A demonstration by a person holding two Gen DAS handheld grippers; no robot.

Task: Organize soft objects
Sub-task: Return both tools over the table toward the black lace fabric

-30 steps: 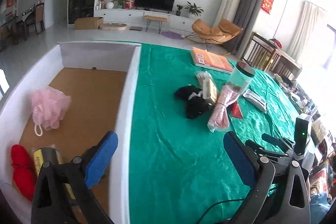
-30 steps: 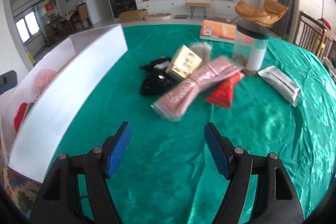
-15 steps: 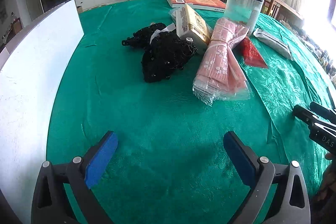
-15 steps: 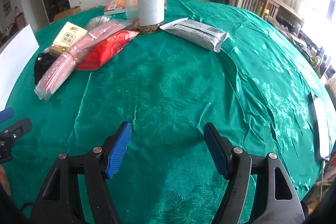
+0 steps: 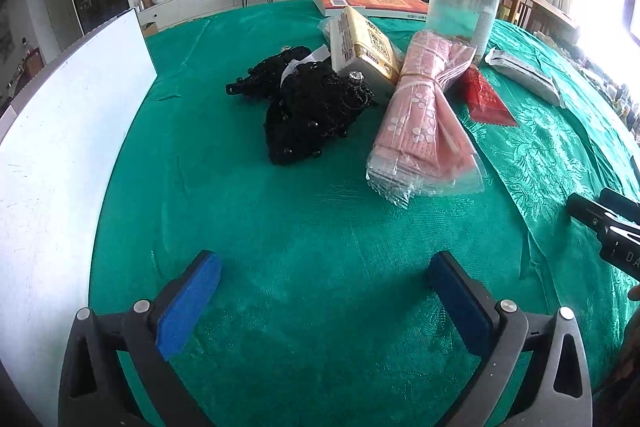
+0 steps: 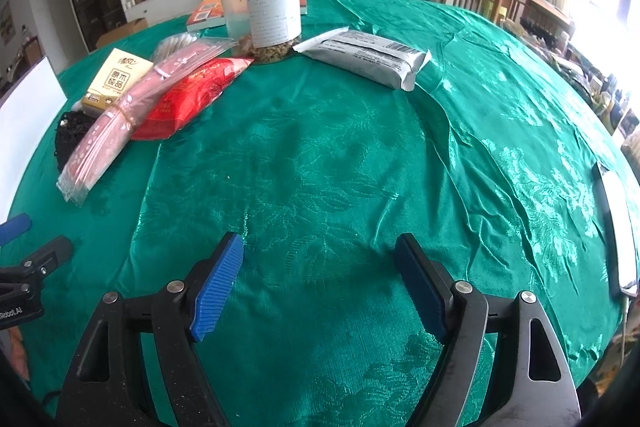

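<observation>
A black beaded fabric bundle lies on the green tablecloth, beside a pink floral cloth in clear wrap and a yellow tissue pack. My left gripper hangs open over bare cloth in front of them, nothing between its blue pads. In the right wrist view the pink cloth, tissue pack and a red packet sit at the far left. My right gripper is over bare cloth, its jaws opening with nothing between them.
A white box wall stands along the left. A clear jar with a black lid, a grey sealed packet and an orange book lie at the back. A white flat device rests near the table's right edge.
Both grippers swung right and dropped toward the table, away from the white box, then held still. The right gripper's jaws spread a little wider.
</observation>
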